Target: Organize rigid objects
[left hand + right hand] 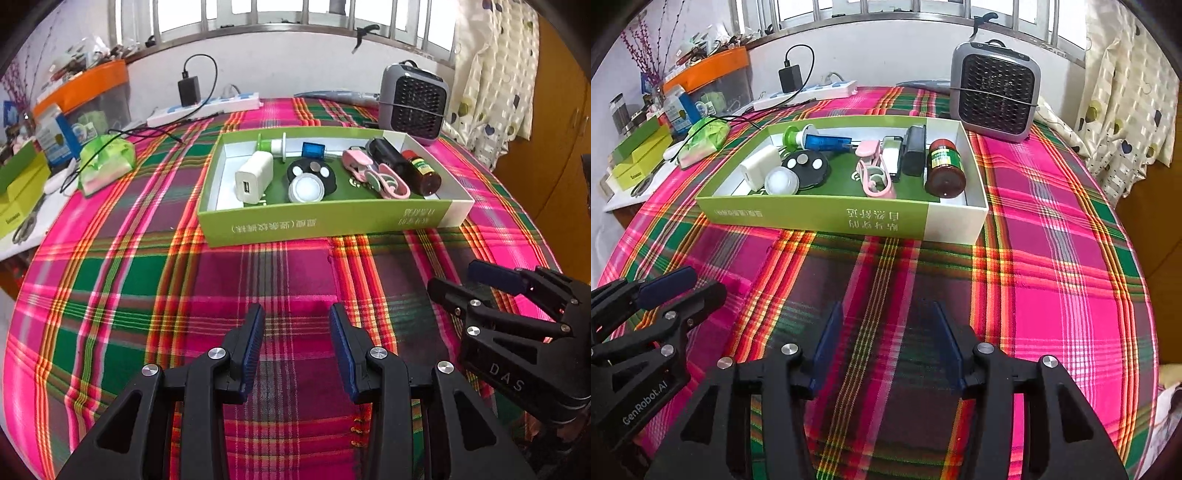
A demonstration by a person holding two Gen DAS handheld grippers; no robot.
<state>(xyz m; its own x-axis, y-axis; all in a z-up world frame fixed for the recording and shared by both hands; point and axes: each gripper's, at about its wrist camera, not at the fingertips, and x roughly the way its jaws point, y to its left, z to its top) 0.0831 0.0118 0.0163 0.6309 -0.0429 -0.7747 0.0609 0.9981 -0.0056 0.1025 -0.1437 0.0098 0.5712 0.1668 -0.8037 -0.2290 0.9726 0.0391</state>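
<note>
An open green box (325,221) (812,216) lies on the plaid cloth ahead of both grippers. Inside it are a white USB charger (253,177) (759,168), a black round piece with pale dots (312,173), a white puck (306,189), a pink clip (376,175) (875,173), a black cylinder (388,153), a brown bottle (423,171) (945,170) and a blue item (313,149). My left gripper (296,314) (703,282) is open over bare cloth, well short of the box. Beside it on the right, my right gripper (884,310) (456,277) is open too, with nothing between its fingers.
A grey fan heater (413,103) (995,92) stands behind the box's right end. At the back left are a white power strip (207,107) with a black adapter, a green bag (105,162) and cluttered boxes. A curtain (1126,110) hangs at the right.
</note>
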